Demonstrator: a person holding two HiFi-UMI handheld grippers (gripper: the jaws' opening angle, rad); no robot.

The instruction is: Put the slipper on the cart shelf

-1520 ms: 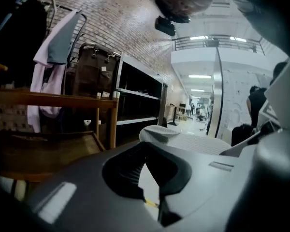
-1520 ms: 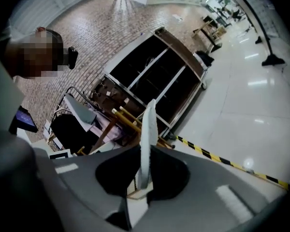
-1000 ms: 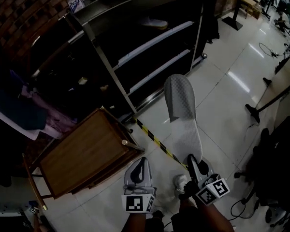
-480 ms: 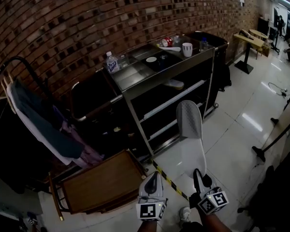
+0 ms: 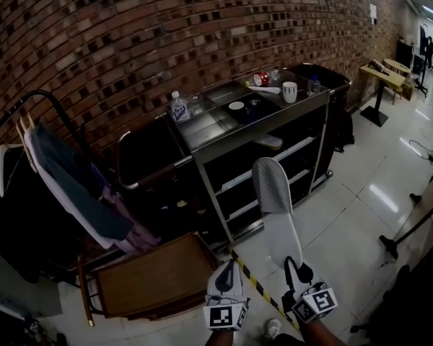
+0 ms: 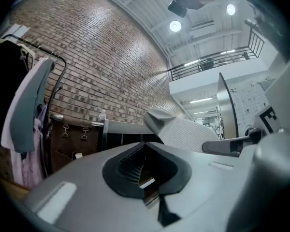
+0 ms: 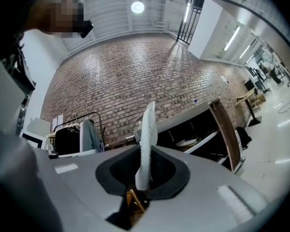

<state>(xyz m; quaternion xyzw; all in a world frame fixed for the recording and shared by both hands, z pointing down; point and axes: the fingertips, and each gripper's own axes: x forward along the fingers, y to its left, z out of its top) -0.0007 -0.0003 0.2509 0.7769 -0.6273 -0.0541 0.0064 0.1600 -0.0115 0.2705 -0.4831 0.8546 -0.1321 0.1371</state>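
Note:
A long grey-white slipper (image 5: 275, 202) stands up from my right gripper (image 5: 291, 268), which is shut on its heel end. In the right gripper view the slipper (image 7: 147, 139) shows edge-on between the jaws. Its toe is in front of the black cart (image 5: 268, 121) and its lower shelves (image 5: 263, 168), still short of them. A second pale slipper (image 5: 269, 142) lies on the cart's upper shelf. My left gripper (image 5: 227, 274) is beside the right one, shut and holding nothing. In the left gripper view the held slipper (image 6: 183, 132) passes to the right of that gripper.
Bottles, a mug and small items stand on the cart top (image 5: 224, 117). A wooden table (image 5: 155, 278) is close on the left, with a clothes rack (image 5: 58, 186) behind it. Yellow-black tape (image 5: 249, 276) crosses the tiled floor. Behind everything is a brick wall.
Both grippers have risen together with the slipper. The head view has tipped up, so the cart top and brick wall now show. The slipper's toe is closer to the cart shelves.

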